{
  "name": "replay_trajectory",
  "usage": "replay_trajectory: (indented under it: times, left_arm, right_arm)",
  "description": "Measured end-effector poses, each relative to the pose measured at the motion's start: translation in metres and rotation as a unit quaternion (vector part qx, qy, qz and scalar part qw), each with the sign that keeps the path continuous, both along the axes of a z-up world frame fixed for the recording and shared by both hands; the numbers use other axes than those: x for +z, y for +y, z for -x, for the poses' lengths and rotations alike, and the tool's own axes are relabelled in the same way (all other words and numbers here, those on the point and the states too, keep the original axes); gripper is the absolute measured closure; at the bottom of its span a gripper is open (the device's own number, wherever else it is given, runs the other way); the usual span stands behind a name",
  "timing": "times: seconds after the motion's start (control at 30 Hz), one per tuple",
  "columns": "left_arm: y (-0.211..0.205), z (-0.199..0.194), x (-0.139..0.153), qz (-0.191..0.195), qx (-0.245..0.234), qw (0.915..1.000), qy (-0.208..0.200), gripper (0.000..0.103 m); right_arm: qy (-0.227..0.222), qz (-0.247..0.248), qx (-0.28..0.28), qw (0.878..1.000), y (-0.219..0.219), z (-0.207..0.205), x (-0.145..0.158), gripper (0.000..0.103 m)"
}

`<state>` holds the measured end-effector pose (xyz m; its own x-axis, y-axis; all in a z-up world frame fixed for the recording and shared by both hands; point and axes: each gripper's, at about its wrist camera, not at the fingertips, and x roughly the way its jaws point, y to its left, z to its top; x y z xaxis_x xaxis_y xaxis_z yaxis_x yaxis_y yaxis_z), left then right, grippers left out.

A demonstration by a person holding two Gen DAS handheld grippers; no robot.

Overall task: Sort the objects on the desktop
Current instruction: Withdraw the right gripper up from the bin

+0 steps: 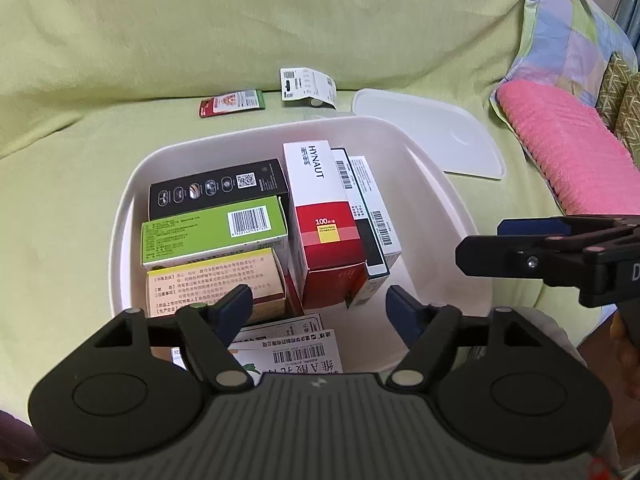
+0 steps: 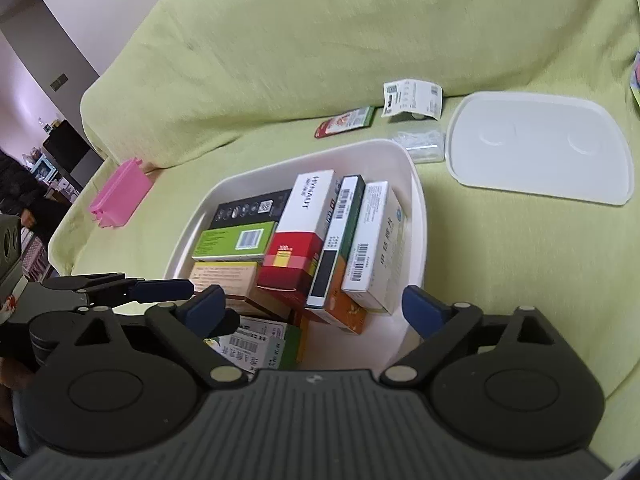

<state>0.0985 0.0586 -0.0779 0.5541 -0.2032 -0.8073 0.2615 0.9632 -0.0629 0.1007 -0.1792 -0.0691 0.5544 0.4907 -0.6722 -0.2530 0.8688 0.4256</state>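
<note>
My left gripper [image 1: 319, 308] has its fingers spread wide with nothing between them, hanging over the near end of the white tub [image 1: 440, 184]. Straight ahead of its fingertips stand the packed boxes: a red-and-white box [image 1: 326, 220] upright just beyond the gap, a green box [image 1: 214, 236] and a black box [image 1: 218, 188] ahead of my left finger, a beige box [image 1: 212, 284] right behind that finger's tip. Flat paper packets [image 1: 288, 344] lie under the gap.

My right gripper [image 2: 314, 304] is also wide open and empty, over the same tub [image 2: 416, 208]. A white box [image 2: 374, 244] and a thin green-edged box [image 2: 340, 236] lean just ahead of its right finger. Further out past the fingertips, on the green sofa cover [image 2: 280, 40], lie the tub's lid [image 2: 540, 148], a paper receipt [image 2: 412, 98], a small red-and-green packet [image 2: 346, 120] and a clear bag [image 2: 424, 142]. A pink case [image 2: 120, 194] sits well off to the left.
</note>
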Motion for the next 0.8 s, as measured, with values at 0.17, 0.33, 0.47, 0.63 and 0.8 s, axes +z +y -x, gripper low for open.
replay_trajectory:
  times: [0.17, 0.33, 0.47, 0.63, 0.8]
  left_arm:
    - [-0.001, 0.004, 0.001, -0.001, 0.001, 1.0000, 0.001, 0.027]
    - [-0.005, 0.006, 0.003, -0.011, 0.004, 0.9999, 0.001, 0.027]
    - [-0.007, 0.012, 0.006, -0.019, 0.004, 0.9998, -0.006, 0.026]
    - [-0.009, 0.019, 0.007, -0.023, -0.003, 0.9996, -0.015, 0.025]
    - [-0.007, 0.015, 0.009, -0.024, -0.017, 0.9993, -0.022, 0.025]
  right_arm:
    - [-0.003, 0.004, -0.006, 1.000, 0.001, 0.003, 0.002, 0.006]
    - [-0.013, 0.015, -0.014, 1.000, 0.001, 0.007, 0.007, 0.006]
    - [-0.030, 0.035, -0.017, 0.999, 0.004, 0.013, 0.011, 0.004]
    - [-0.042, 0.047, -0.012, 0.998, 0.002, 0.018, 0.009, 0.003]
    - [-0.041, 0.038, -0.017, 0.998, -0.015, 0.010, 0.003, 0.002]
